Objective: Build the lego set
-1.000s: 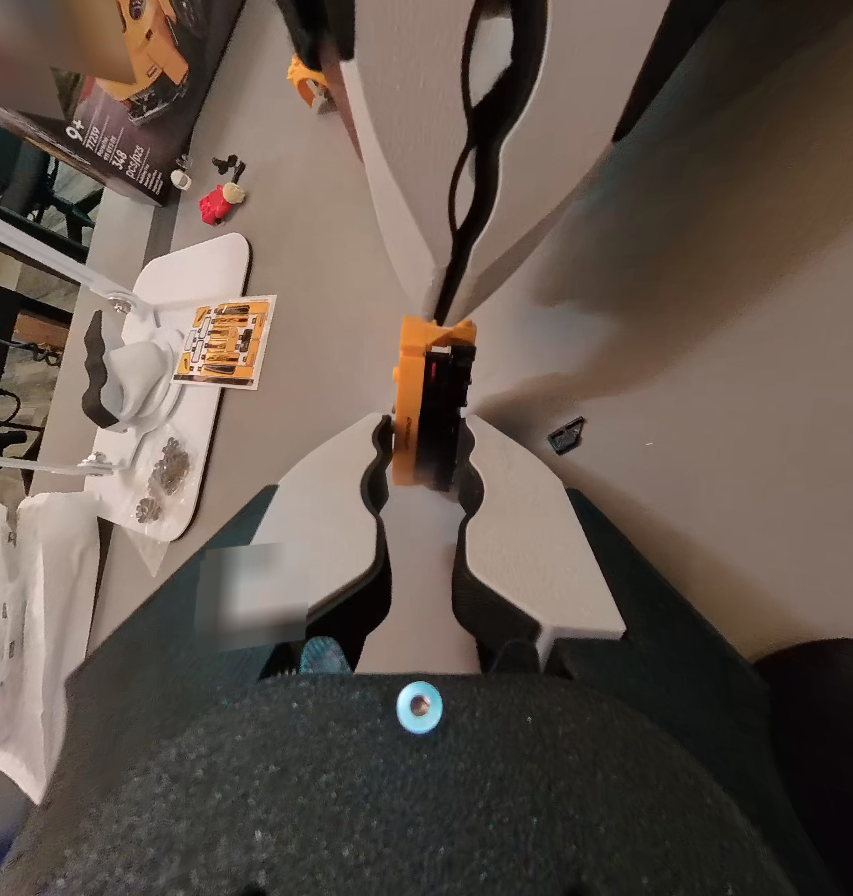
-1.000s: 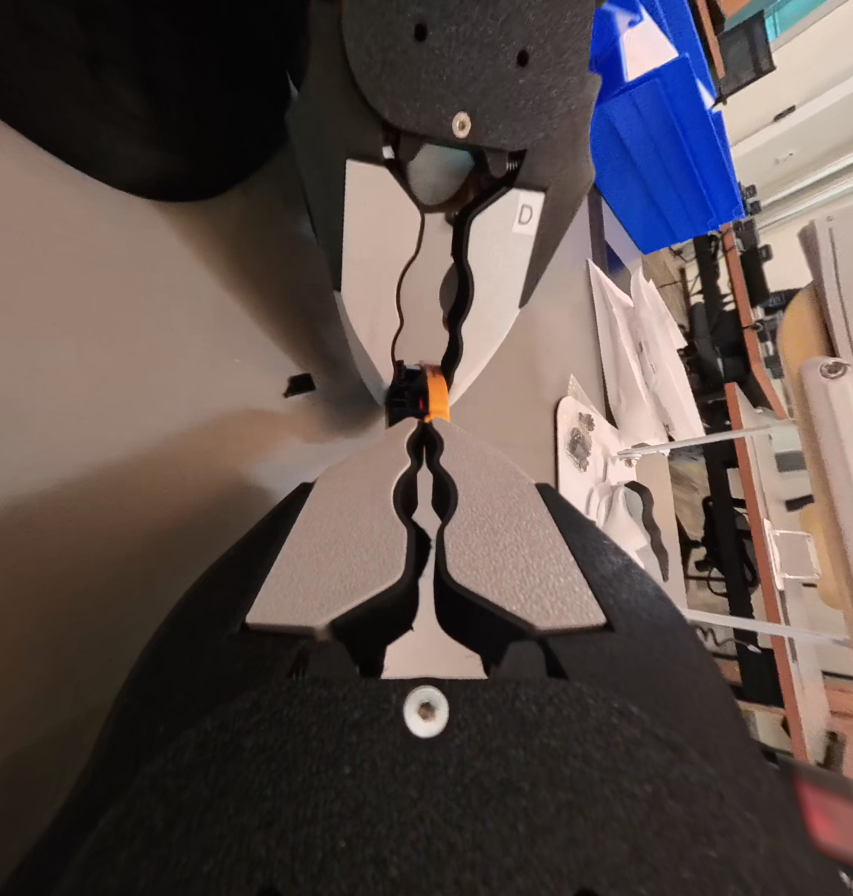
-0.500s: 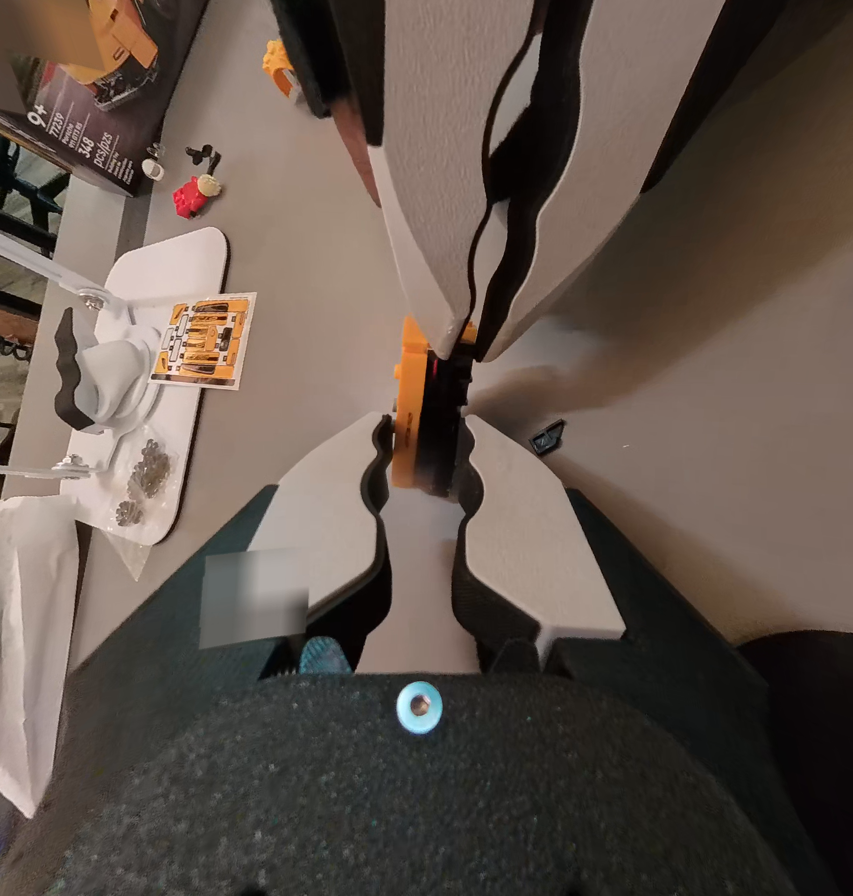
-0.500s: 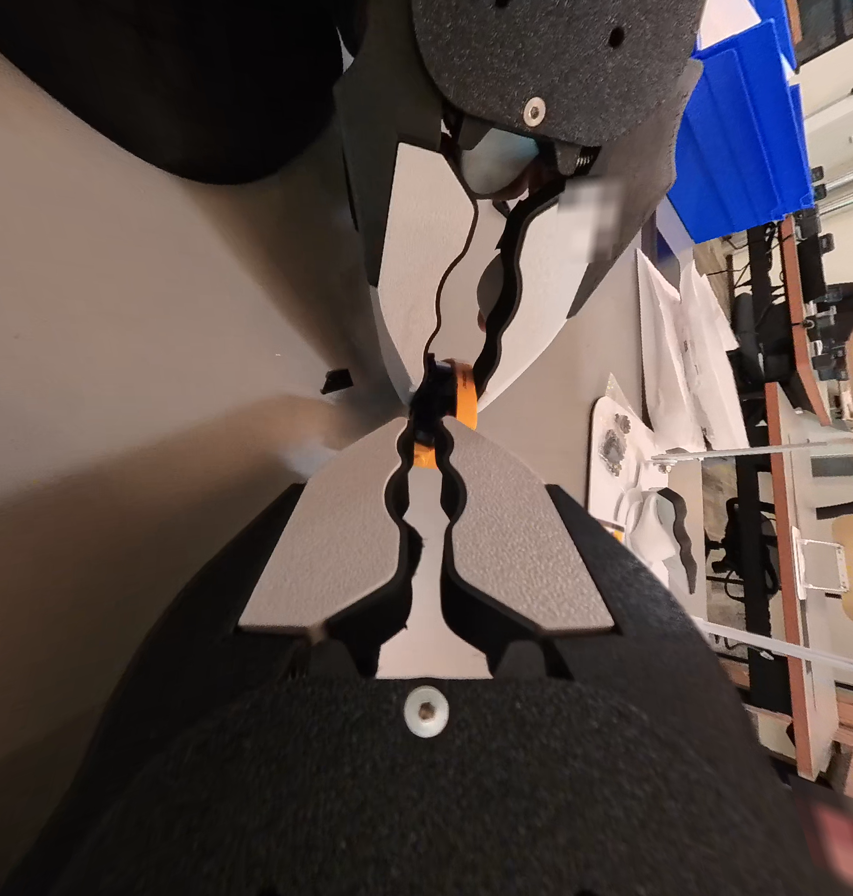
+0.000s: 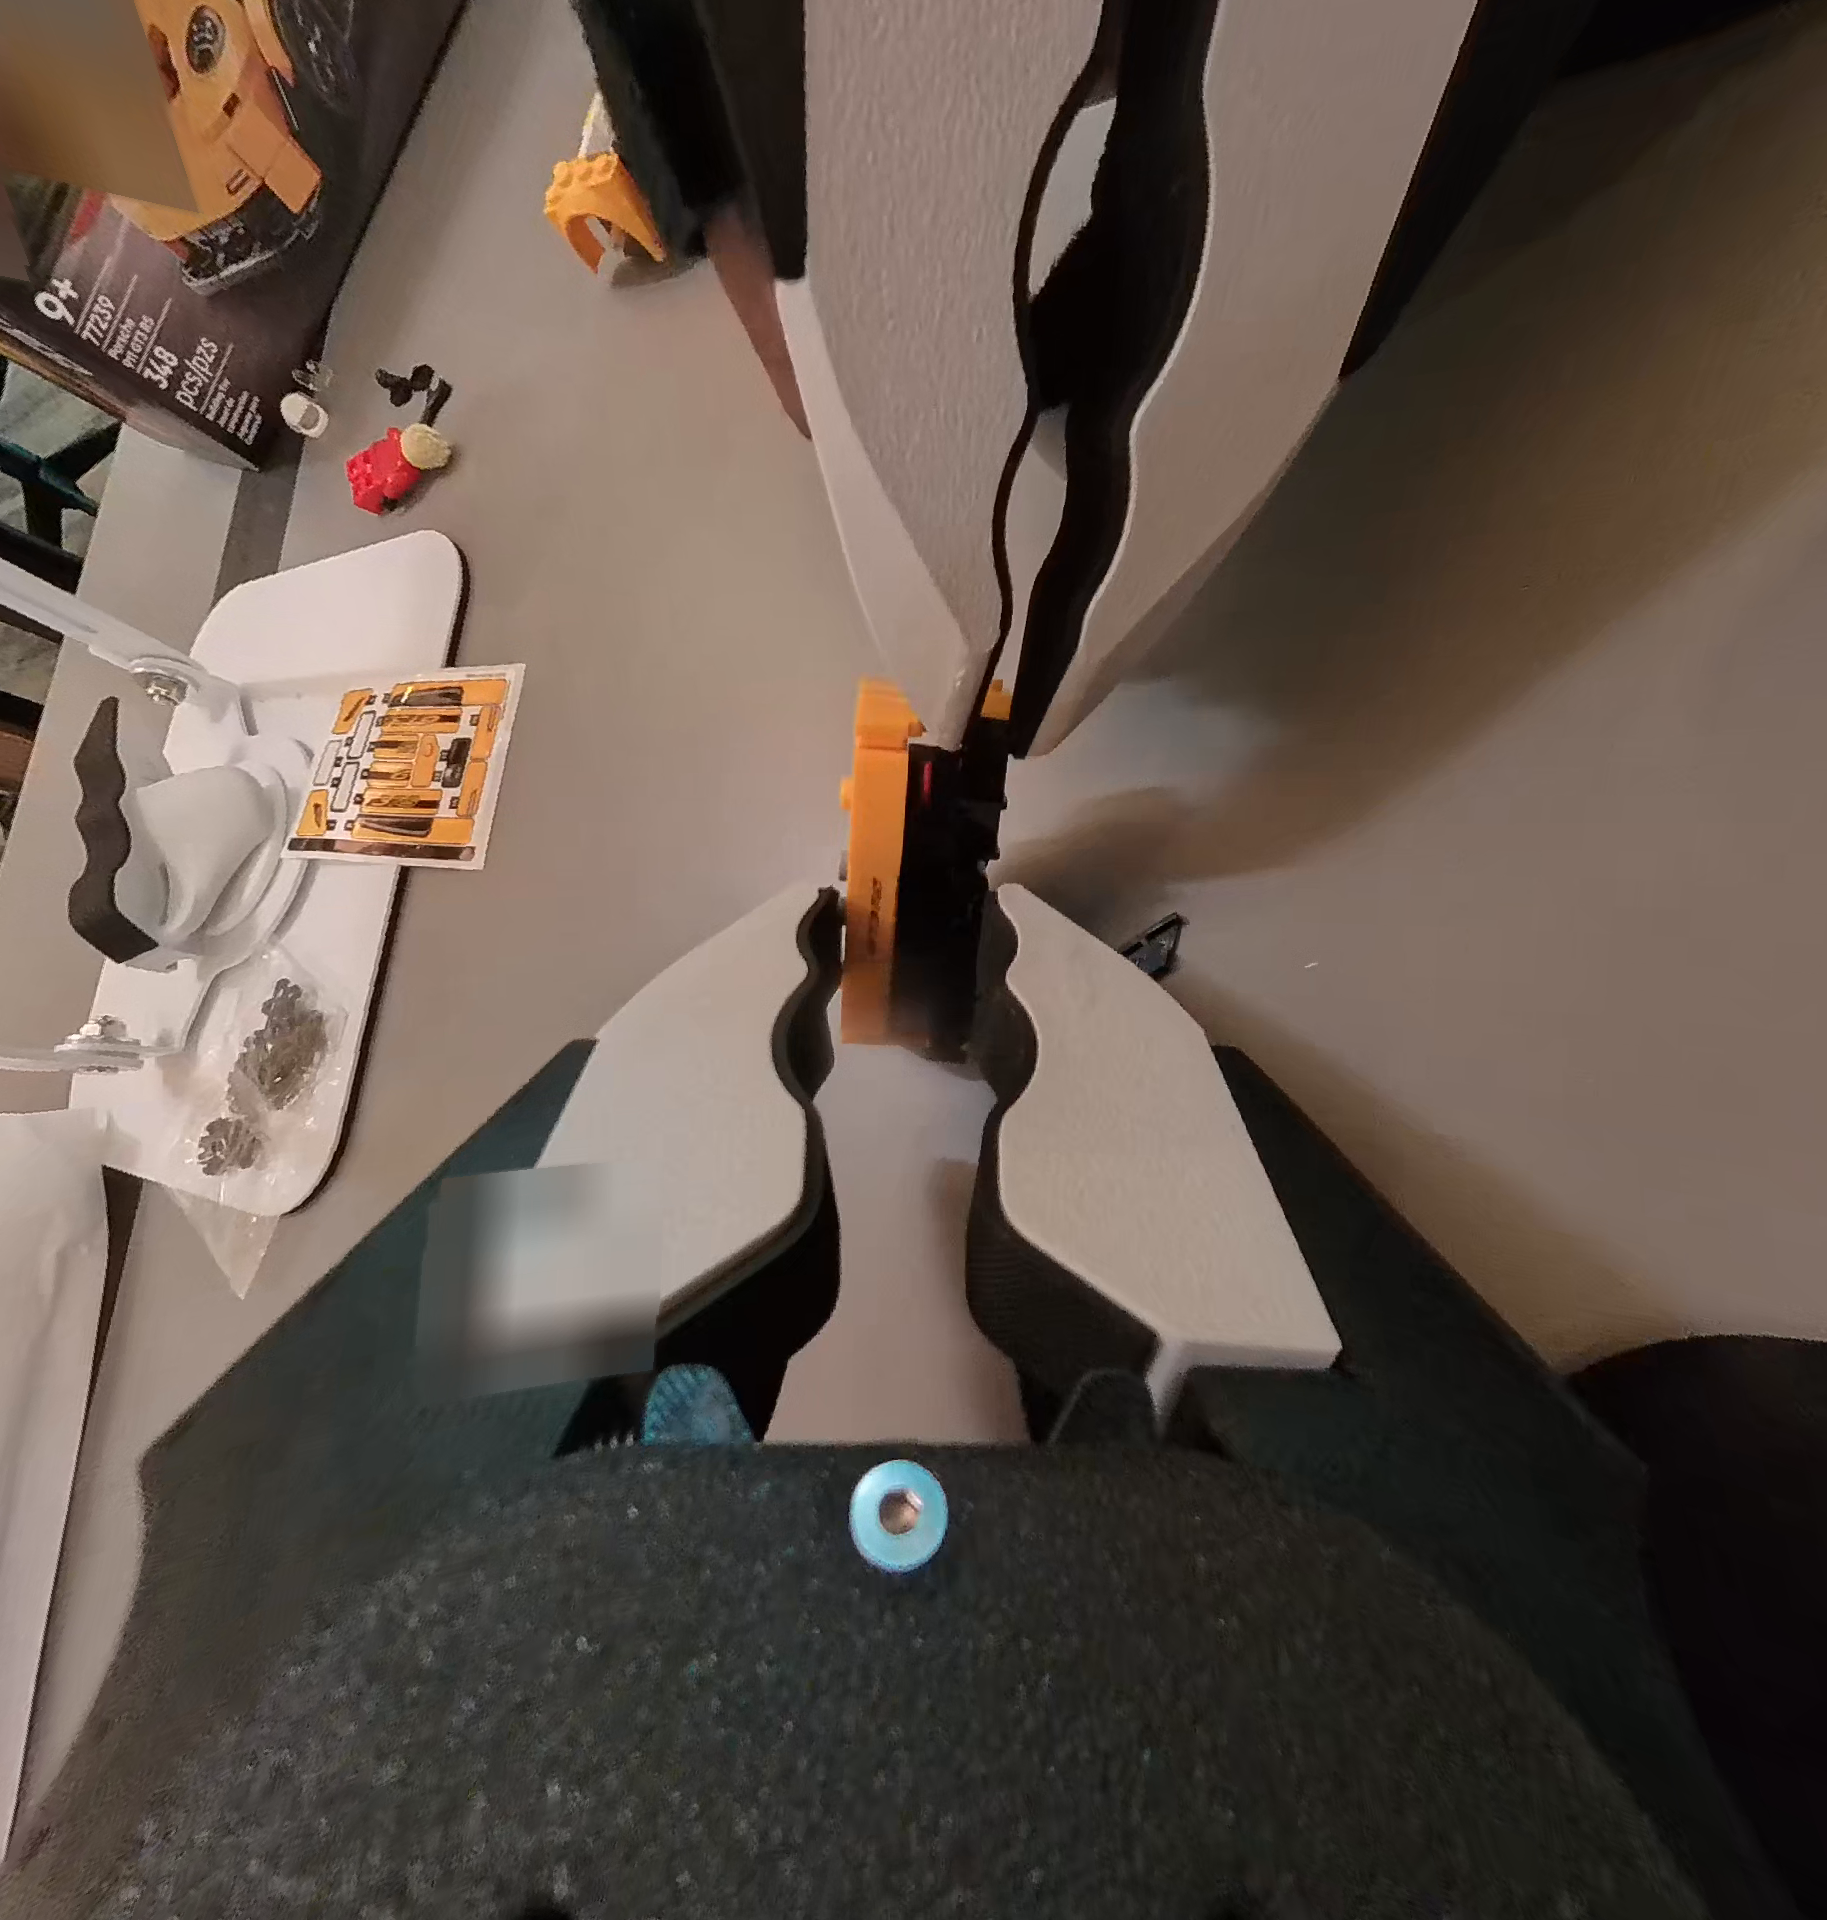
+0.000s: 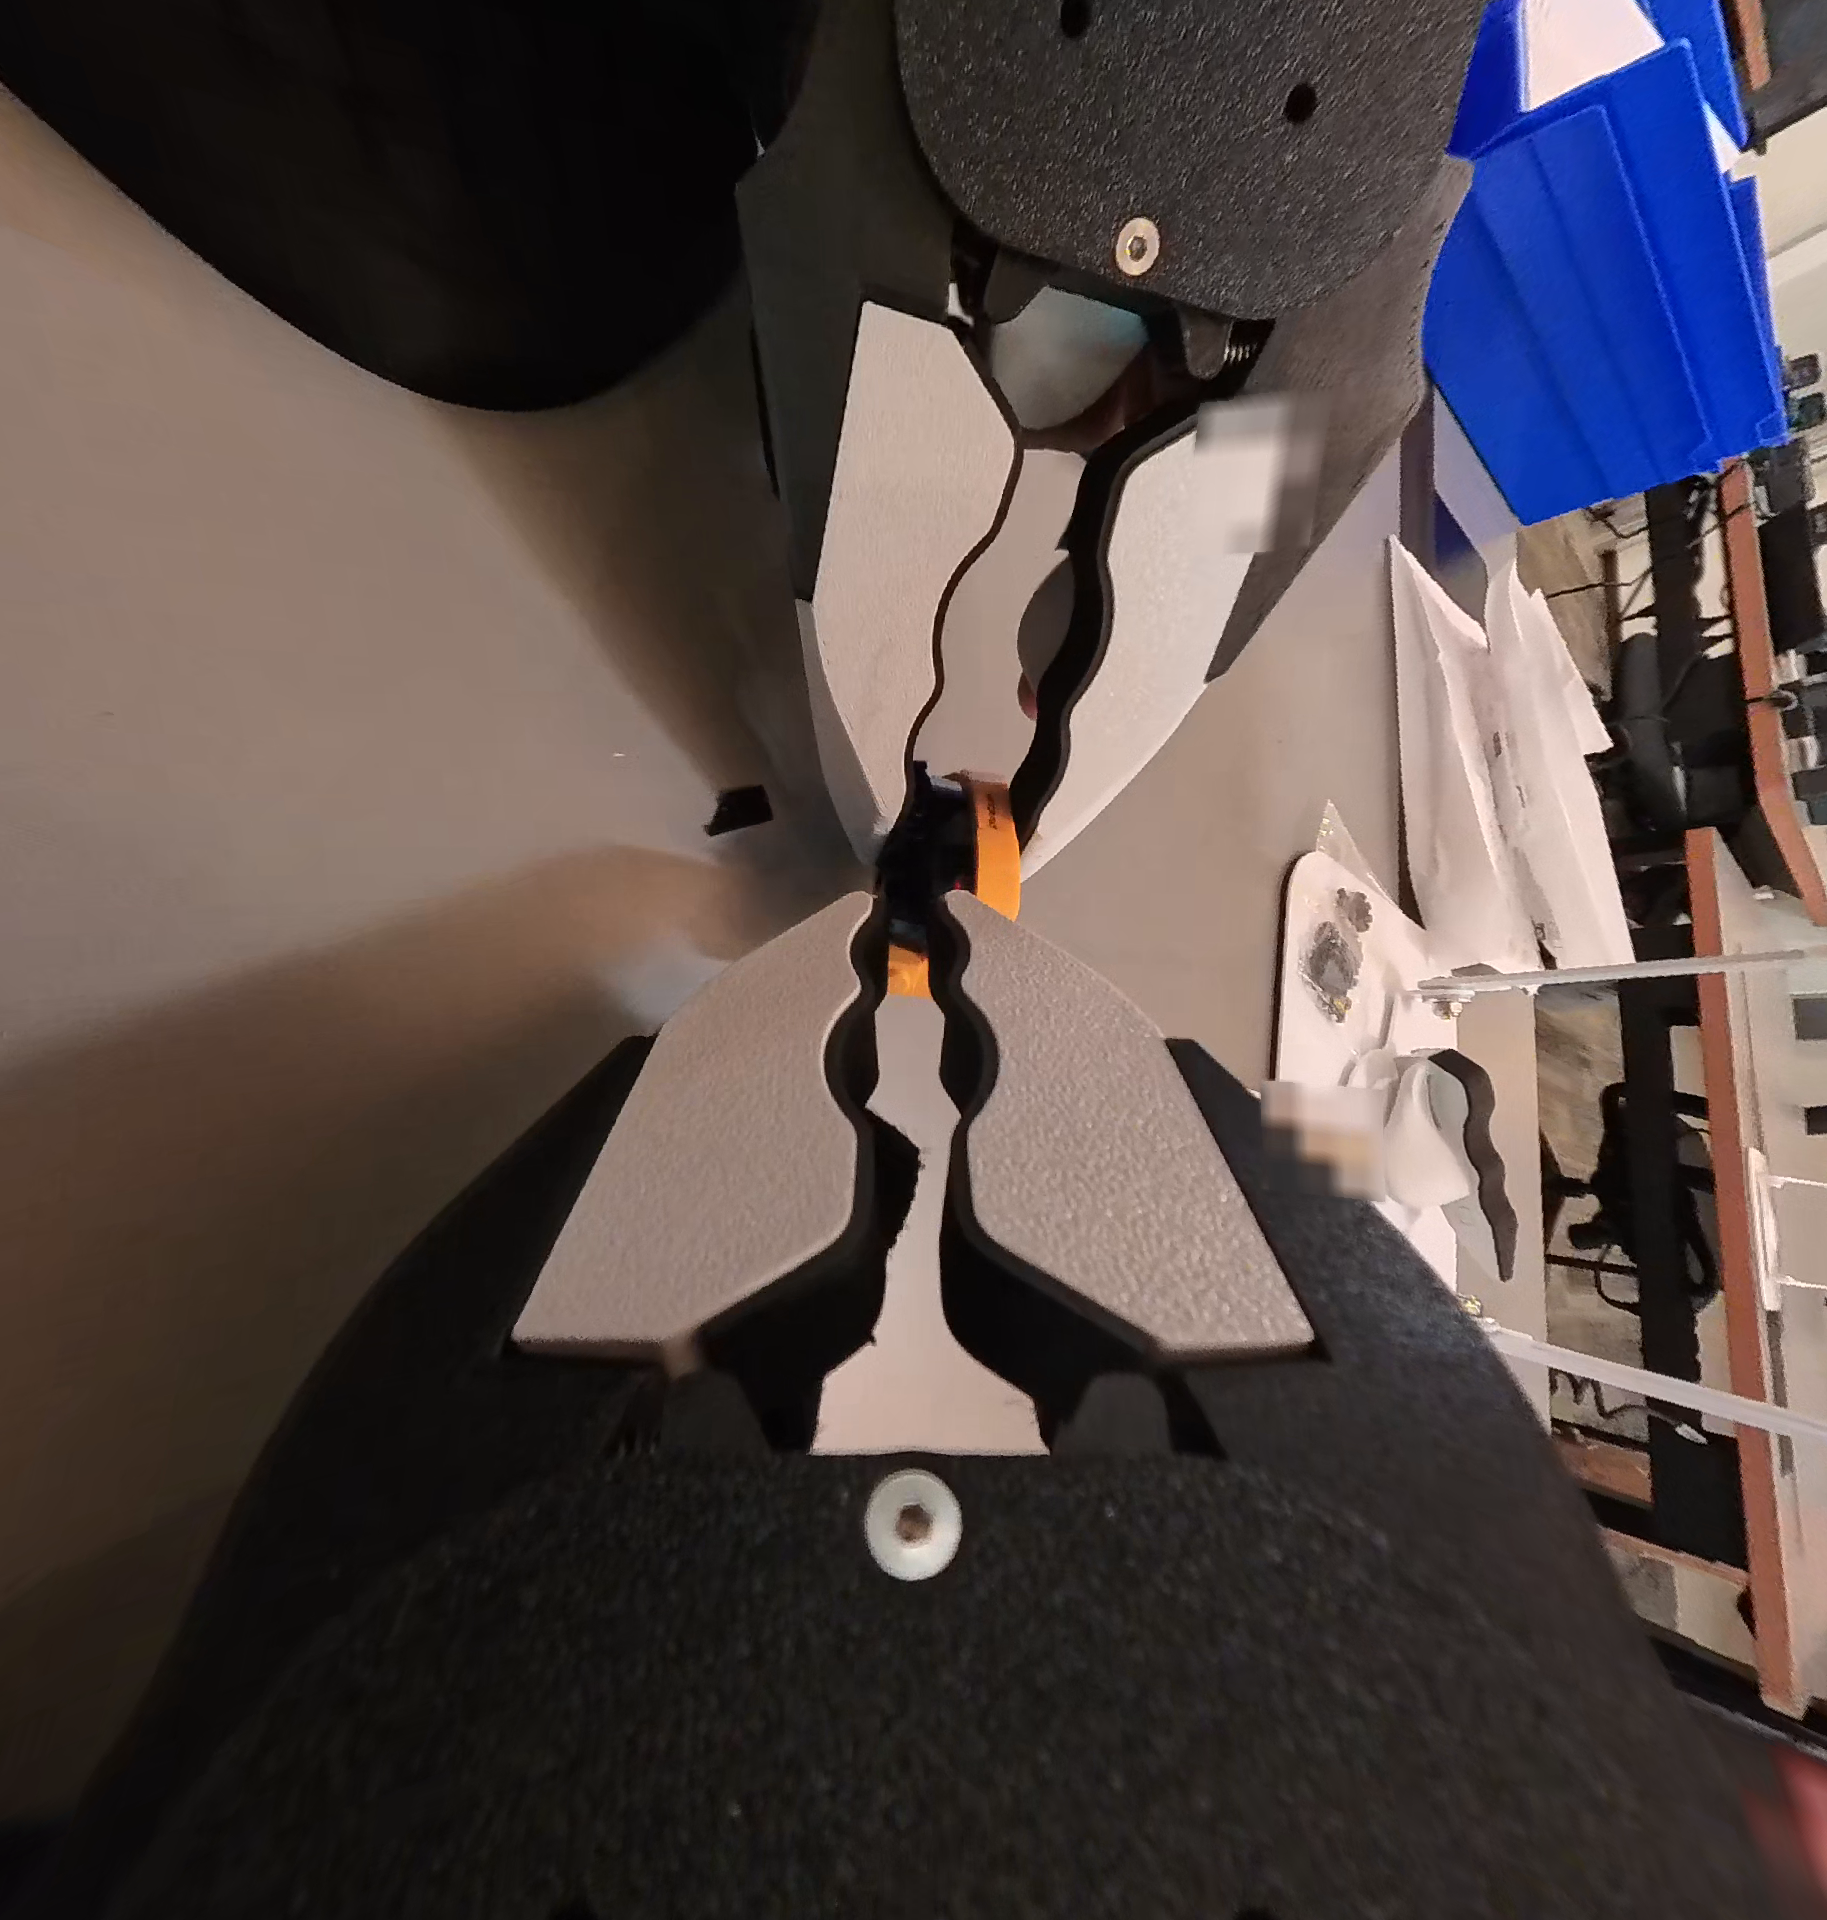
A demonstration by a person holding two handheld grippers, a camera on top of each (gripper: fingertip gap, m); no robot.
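Note:
An orange and black lego assembly (image 5: 888,862) is held upright above the grey table (image 5: 628,623). My left gripper (image 5: 914,904) is shut on its near end. My right gripper (image 5: 992,727) comes in from the far side, tip to tip with the left, and its fingers close on the assembly's far, black end. In the right wrist view my right gripper (image 6: 909,909) pinches the assembly (image 6: 992,847) with only a narrow gap between its fingers, and the left gripper (image 6: 956,831) faces it from above. The middle of the assembly is hidden by the fingers.
A small black piece (image 5: 1153,940) lies on the table right of the grippers. To the left are a sticker sheet (image 5: 405,764), a white board with a stand (image 5: 348,623), a bag of small parts (image 5: 275,1060), a red figure piece (image 5: 395,468), an orange arch piece (image 5: 602,223) and the set's box (image 5: 161,260). Blue bins (image 6: 1595,260) stand beyond. One gripper's finger ends stand about 5 centimetres off the other's. My left gripper's tips are some 25 centimetres from the red figure piece (image 5: 395,468).
My right gripper opened slightly, slid onto the far end of the assembly and now pinches it. My left gripper kept its hold and barely moved.

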